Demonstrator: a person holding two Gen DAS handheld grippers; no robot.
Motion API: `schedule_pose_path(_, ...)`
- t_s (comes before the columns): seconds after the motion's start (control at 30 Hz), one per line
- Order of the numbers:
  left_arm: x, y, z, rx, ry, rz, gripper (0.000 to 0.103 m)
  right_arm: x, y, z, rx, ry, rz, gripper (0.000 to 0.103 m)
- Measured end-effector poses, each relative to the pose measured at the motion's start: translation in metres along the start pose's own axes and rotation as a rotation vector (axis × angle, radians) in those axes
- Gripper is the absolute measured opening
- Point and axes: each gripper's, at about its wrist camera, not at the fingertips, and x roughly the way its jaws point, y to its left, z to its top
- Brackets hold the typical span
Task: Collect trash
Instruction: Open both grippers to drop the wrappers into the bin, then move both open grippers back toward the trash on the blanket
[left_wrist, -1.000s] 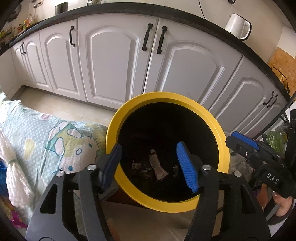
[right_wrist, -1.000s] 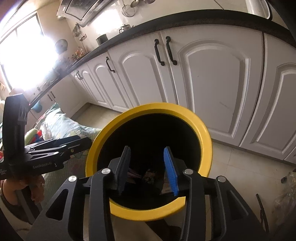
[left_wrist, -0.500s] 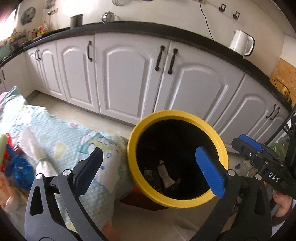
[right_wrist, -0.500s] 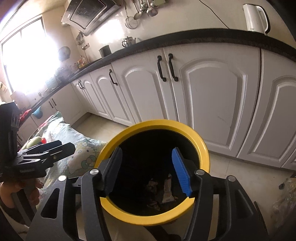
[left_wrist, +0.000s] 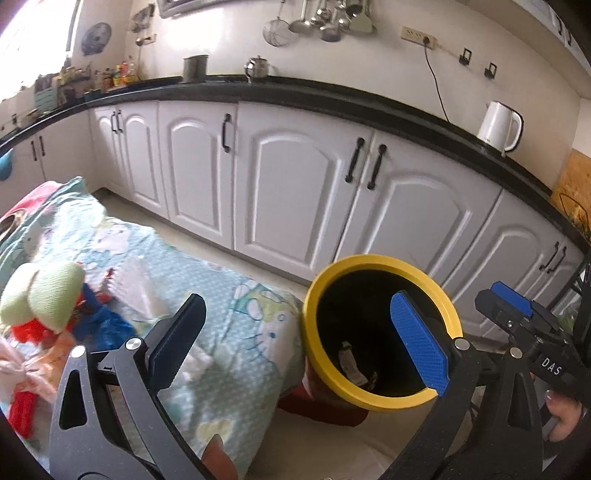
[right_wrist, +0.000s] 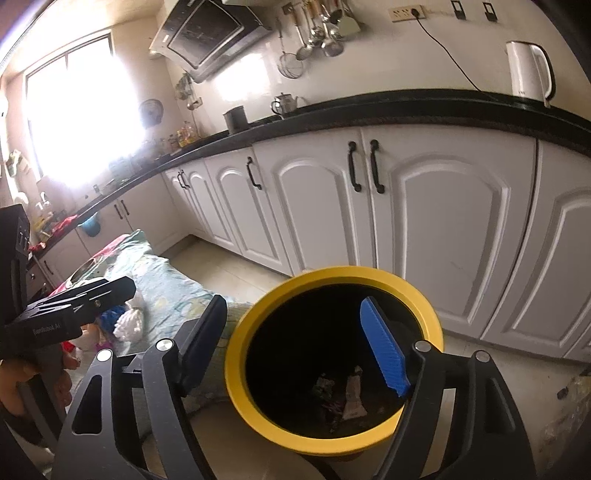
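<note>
On the kitchen floor, near the white base cabinets, stands the yellow-rimmed bin, mouth up, black inside. Trash in bin: crumpled wrappers and a pale tube-like scrap lie at the bottom.

Left gripper: jaws spread wide, nothing between them. Blue pad sits over the bin's right side in the left wrist view; black pad is over the patterned cloth left of the bin.

Right gripper: also wide open, nothing held. Blue pad over the bin opening, black pad just left of the rim.

Cloth butts against the bin's left side. On its left part lies a loose pile: green knit item, red and blue bits, white plastic bag. Can't tell individual pieces, blurred.

Black countertop above cabinets, white kettle at far right, utensils hanging on the wall.
</note>
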Motion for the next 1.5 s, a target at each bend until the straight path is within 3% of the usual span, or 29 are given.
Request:
schedule_pose_path(0.47, -0.041, 0.042, -0.002, -0.078, -0.08, 0.066, 0.092, -0.001, 0.049, 0.004, -0.08, -0.007, 0.083, 0.075)
schedule_pose_path(1.5, -0.095, 0.129, -0.013, -0.202, -0.165, 0.217, 0.092, 0.038, 0.163, -0.007, -0.237, 0.087, 0.254, 0.076)
